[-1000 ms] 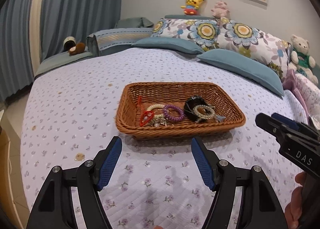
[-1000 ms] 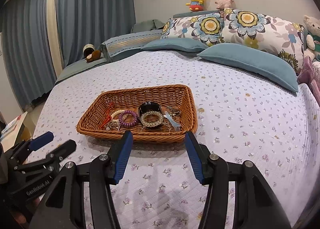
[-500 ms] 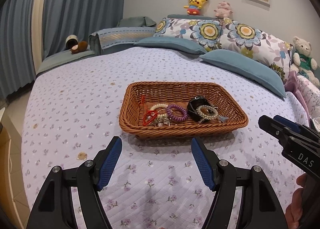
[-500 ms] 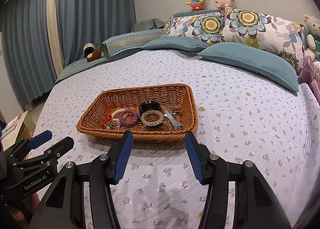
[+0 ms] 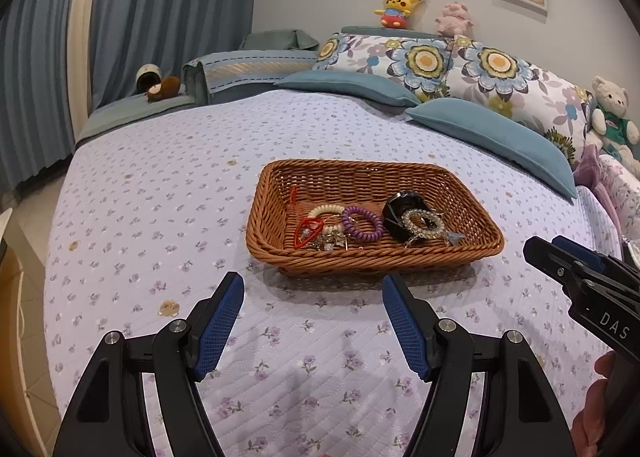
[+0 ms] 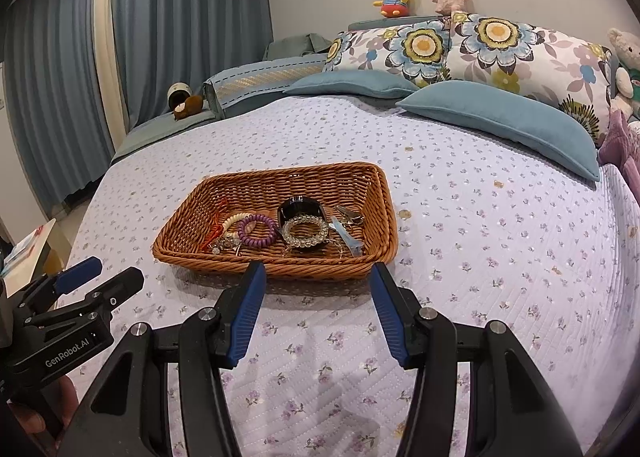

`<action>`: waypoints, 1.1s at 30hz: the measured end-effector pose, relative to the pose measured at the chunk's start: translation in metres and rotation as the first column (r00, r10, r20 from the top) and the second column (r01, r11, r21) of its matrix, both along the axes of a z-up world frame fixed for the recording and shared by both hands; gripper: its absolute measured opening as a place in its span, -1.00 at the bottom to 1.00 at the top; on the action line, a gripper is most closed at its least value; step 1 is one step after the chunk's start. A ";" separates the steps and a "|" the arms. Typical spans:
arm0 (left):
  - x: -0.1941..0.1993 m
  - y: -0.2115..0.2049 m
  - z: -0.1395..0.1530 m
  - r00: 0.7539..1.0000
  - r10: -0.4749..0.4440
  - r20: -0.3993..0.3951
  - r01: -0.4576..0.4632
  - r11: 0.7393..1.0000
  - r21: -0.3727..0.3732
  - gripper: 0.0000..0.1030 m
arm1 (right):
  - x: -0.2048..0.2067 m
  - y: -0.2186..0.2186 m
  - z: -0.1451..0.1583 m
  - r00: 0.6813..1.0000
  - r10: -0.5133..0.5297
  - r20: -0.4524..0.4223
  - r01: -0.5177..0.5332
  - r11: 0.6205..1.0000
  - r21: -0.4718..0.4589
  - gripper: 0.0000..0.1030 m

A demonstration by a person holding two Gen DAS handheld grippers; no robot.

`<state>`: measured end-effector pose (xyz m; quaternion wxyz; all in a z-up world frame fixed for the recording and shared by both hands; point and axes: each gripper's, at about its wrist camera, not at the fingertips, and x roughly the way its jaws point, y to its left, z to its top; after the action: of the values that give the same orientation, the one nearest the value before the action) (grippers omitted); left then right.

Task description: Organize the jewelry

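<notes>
A brown wicker basket (image 5: 280, 185) (image 6: 380, 193) sits on the bed. It holds a red clip (image 5: 306, 231), a cream bead bracelet (image 5: 324, 210), a purple coil band (image 5: 362, 222) (image 6: 256, 230), a black bangle (image 5: 400, 203) (image 6: 300, 206), a clear bead bracelet (image 5: 422, 221) (image 6: 305, 231) and small hair clips (image 6: 347, 235). My left gripper (image 5: 313, 321) is open and empty, just short of the basket's near rim. My right gripper (image 6: 318, 307) is open and empty, close to the near rim; it also shows at the right in the left wrist view (image 5: 576, 277).
The bed has a floral quilt (image 5: 160, 217). Blue cushions (image 5: 488, 133) and flowered pillows (image 5: 480, 65) lie at the head. Plush toys (image 5: 398, 7) sit on the headboard, a teddy bear (image 5: 612, 113) at the right. Blue curtains (image 5: 132, 17) hang at the left.
Both grippers have drawn back and risen slightly, so the basket sits a little farther off in both views. Both stay open. The jewelry has not moved.
</notes>
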<state>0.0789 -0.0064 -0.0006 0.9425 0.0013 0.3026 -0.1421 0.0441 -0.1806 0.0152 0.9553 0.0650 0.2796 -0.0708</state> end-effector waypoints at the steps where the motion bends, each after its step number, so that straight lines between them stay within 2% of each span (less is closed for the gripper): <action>1: 0.000 0.000 0.000 1.000 0.000 0.000 0.000 1.000 0.000 0.42 | 0.000 0.000 0.000 1.000 0.000 -0.001 0.000 1.000 0.002 0.10; 33: 0.001 0.002 0.001 1.000 0.013 0.009 -0.013 1.000 0.012 0.44 | 0.001 0.001 -0.002 1.000 0.010 -0.007 -0.010 1.000 0.003 0.10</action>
<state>0.0804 -0.0042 0.0003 0.9447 0.0058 0.2991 -0.1343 0.0455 -0.1794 0.0127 0.9546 0.0646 0.2833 -0.0661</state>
